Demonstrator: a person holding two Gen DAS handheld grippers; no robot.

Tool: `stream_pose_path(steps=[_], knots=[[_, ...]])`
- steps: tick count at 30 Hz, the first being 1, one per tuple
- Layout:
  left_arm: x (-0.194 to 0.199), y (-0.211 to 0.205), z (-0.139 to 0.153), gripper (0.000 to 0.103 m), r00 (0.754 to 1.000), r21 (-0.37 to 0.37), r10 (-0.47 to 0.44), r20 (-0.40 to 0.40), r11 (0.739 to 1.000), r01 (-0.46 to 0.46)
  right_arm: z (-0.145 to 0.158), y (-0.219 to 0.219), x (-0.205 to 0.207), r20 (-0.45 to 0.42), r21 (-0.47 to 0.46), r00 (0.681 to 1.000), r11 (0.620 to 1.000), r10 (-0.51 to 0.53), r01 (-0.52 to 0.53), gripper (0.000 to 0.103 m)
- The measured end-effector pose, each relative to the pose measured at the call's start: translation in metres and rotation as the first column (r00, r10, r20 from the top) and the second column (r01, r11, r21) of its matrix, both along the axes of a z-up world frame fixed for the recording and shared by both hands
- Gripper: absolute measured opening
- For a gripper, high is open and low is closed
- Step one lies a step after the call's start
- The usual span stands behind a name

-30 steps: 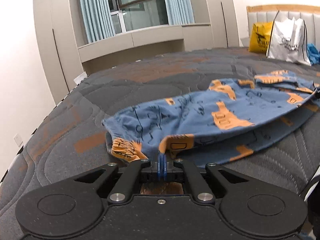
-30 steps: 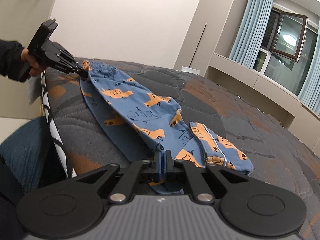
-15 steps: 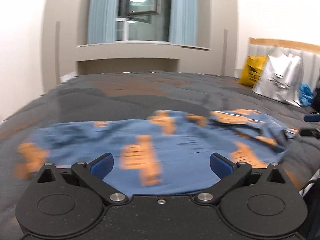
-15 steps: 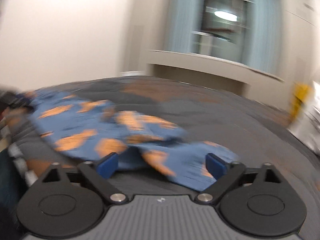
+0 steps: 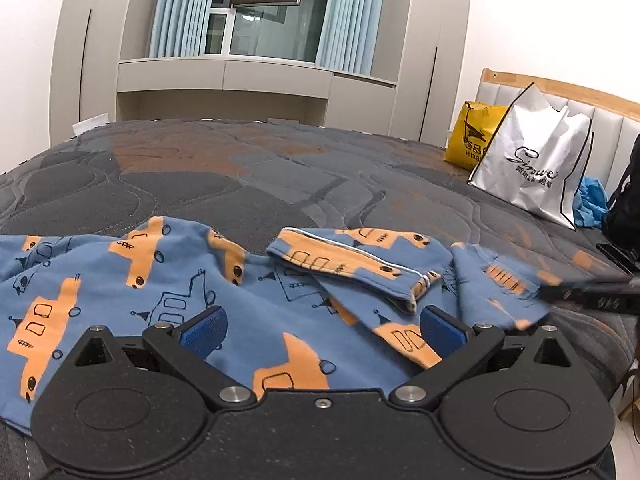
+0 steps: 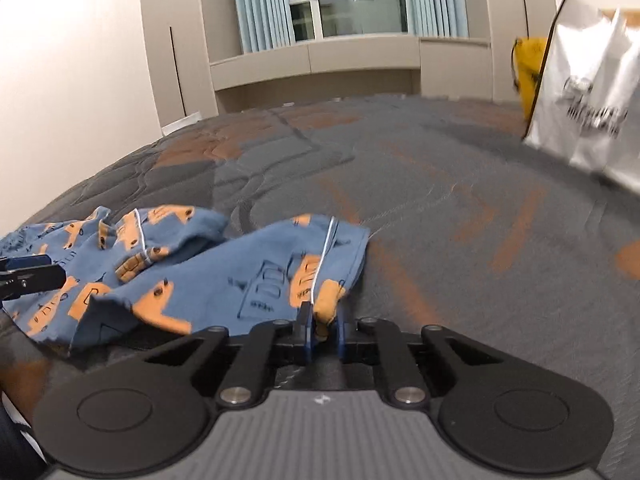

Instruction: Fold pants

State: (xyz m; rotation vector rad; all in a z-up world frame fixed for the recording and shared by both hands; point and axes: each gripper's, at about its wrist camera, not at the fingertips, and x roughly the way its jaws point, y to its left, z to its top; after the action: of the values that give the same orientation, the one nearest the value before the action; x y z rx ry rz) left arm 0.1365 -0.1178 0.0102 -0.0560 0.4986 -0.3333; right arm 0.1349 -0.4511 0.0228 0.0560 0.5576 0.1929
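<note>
Your left gripper [image 5: 322, 330] hangs low over the pants [image 5: 168, 292], its two blue pads [image 5: 204, 330] spread wide with nothing between them. The pants lie crumpled along the near side of the bed [image 5: 248, 176], blue cloth printed with orange trucks, running from the far left of that view to the right. Under the spread pads the cloth lies loose and flat. A little right of center, a cuff [image 5: 352, 264] with white piping is folded back over the rest. Farther right, your right gripper [image 5: 588, 294] comes in from the edge of the left wrist view, blurred, touching the right end of the pants.

In the right wrist view, your left gripper [image 6: 30, 274] shows at the far left edge, over the cloth. The pants [image 6: 224, 272] spread from there toward the center, bunched and wrinkled on the gray and orange quilted bed [image 6: 460, 208]. At center, your right gripper [image 6: 322, 330] has its pads drawn close together, pinching an orange and blue corner of the pants [image 6: 326, 300] beside a white seam line.

Far right, a yellow bag [image 5: 472, 136] and a white bag [image 5: 540, 160] stand on the bed against the padded headboard [image 5: 612, 120]. A window [image 5: 260, 8] with pale blue curtains [image 5: 176, 8] faces you across the room.
</note>
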Motion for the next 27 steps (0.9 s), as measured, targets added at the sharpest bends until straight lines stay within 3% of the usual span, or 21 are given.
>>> stream_pose_path(steps=[2, 5, 8, 10, 14, 16, 18, 21, 22, 25, 27], knots=[[-0.003, -0.001, 0.001, 0.102, 1.000, 0.003, -0.001, 0.001, 1.000, 0.001, 0.011, -0.011, -0.011, 0.039, -0.050, 0.999, 0.998, -0.032, 0.033, 0.012], [-0.005, 0.001, 0.001, 0.102, 1.000, 0.003, -0.015, -0.013, 1.000, 0.015, 0.015, -0.032, -0.020, 0.027, -0.038, 0.999, 0.998, -0.042, 0.043, 0.019], [-0.006, -0.001, -0.002, 0.102, 0.999, 0.015, -0.029, -0.030, 0.999, 0.029, -0.005, -0.034, -0.016, -0.053, -0.121, 0.998, 0.992, -0.044, 0.037, 0.042], [-0.007, -0.001, -0.002, 0.102, 0.999, 0.019, -0.029, -0.032, 0.999, 0.029, -0.007, -0.034, -0.018, -0.035, -0.133, 0.998, 0.990, -0.052, 0.047, 0.061], [-0.010, 0.007, 0.002, 0.102, 1.000, 0.021, 0.014, -0.012, 1.000, -0.014, 0.017, -0.034, -0.014, 0.072, -0.118, 0.993, 0.988, -0.095, 0.103, 0.075], [-0.012, 0.016, 0.005, 0.102, 0.997, 0.020, 0.081, -0.003, 0.997, -0.081, 0.025, -0.016, -0.001, 0.106, -0.109, 0.994, 0.993, -0.039, 0.051, 0.079], [-0.012, 0.028, 0.007, 0.102, 0.989, 0.020, 0.150, -0.009, 0.988, -0.150, 0.025, 0.016, 0.015, 0.116, -0.081, 0.990, 0.994, 0.081, -0.072, 0.079], [-0.010, 0.053, 0.007, 0.102, 0.965, 0.035, 0.261, -0.022, 0.965, -0.260, 0.022, 0.082, 0.033, 0.126, -0.131, 0.958, 0.961, 0.258, -0.242, 0.052], [-0.008, 0.061, 0.007, 0.102, 0.956, 0.041, 0.291, -0.028, 0.956, -0.289, 0.019, 0.106, 0.036, 0.119, -0.161, 0.936, 0.937, 0.332, -0.312, 0.053], [-0.006, 0.079, 0.008, 0.102, 0.940, 0.044, 0.339, -0.038, 0.940, -0.338, 0.008, 0.161, 0.034, 0.101, -0.309, 0.891, 0.865, 0.443, -0.396, 0.053], [-0.006, 0.085, 0.010, 0.102, 0.940, 0.036, 0.339, -0.035, 0.941, -0.338, -0.005, 0.186, 0.031, 0.093, -0.474, 0.892, 0.807, 0.442, -0.351, 0.048]])
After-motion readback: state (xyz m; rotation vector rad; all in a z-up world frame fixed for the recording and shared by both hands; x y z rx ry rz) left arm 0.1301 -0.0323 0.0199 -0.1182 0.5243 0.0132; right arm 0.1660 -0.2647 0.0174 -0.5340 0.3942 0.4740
